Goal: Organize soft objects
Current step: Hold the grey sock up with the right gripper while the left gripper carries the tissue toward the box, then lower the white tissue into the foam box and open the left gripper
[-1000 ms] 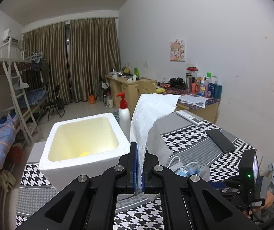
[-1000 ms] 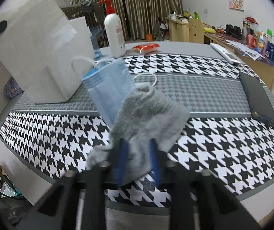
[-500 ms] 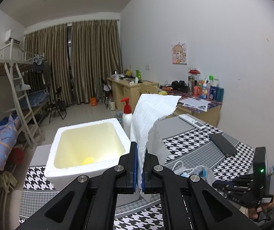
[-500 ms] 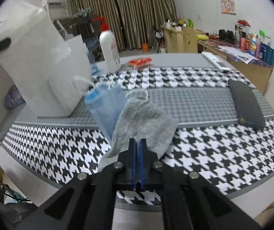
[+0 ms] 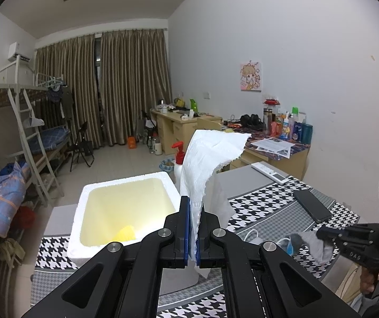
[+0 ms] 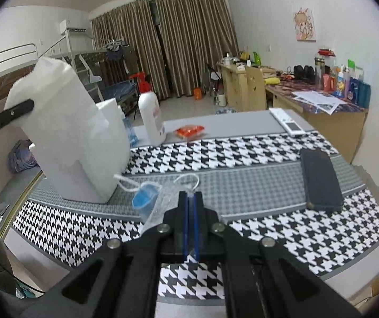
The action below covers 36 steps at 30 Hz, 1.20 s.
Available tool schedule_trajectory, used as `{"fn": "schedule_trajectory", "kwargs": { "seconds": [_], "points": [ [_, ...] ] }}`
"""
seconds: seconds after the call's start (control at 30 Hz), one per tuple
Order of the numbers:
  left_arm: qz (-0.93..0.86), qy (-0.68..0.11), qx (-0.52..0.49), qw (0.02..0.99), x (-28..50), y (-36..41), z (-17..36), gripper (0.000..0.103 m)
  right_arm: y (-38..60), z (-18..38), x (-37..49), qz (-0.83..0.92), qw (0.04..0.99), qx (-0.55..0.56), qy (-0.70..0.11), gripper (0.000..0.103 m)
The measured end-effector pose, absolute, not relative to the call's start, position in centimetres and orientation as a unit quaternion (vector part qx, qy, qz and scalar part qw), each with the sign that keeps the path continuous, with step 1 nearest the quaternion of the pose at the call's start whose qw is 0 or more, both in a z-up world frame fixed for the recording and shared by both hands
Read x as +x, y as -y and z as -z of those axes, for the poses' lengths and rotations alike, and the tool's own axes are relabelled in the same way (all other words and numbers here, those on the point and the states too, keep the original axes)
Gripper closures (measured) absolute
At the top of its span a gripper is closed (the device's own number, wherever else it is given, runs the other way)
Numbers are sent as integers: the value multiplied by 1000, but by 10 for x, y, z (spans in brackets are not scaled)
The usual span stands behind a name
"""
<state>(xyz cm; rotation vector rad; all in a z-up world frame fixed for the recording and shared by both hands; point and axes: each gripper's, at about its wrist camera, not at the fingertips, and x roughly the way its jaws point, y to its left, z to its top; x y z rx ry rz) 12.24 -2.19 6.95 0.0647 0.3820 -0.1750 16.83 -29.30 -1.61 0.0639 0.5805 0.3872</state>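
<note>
L gripper (image 5: 194, 234) pinching tissue (image 5: 210, 156); R gripper (image 5: 319, 234) pinching sock (image 5: 314, 246)

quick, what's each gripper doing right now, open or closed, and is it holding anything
Left gripper: closed, holding the white paper towel.
Right gripper: closed, holding the grey sock.

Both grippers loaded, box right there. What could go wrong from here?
1. The right gripper pinches only an edge of the grey knitted sock; it could slip out in transit.
2. The blue pleated face mask hangs against the sock, its white ear loop near the jaws; it may snag and come along.
3. The white paper towel sheet in the left gripper rises over the white foam box and hides part of its rim, so the drop could miss.
</note>
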Motion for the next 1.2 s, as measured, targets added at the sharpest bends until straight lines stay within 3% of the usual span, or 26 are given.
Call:
{"fn": "schedule_trajectory", "kwargs": {
  "seconds": [1.2],
  "points": [
    [38,-152,27,987,137,7,-101,100,259,-54,184,-228,953,11,-200,98]
  ]
}}
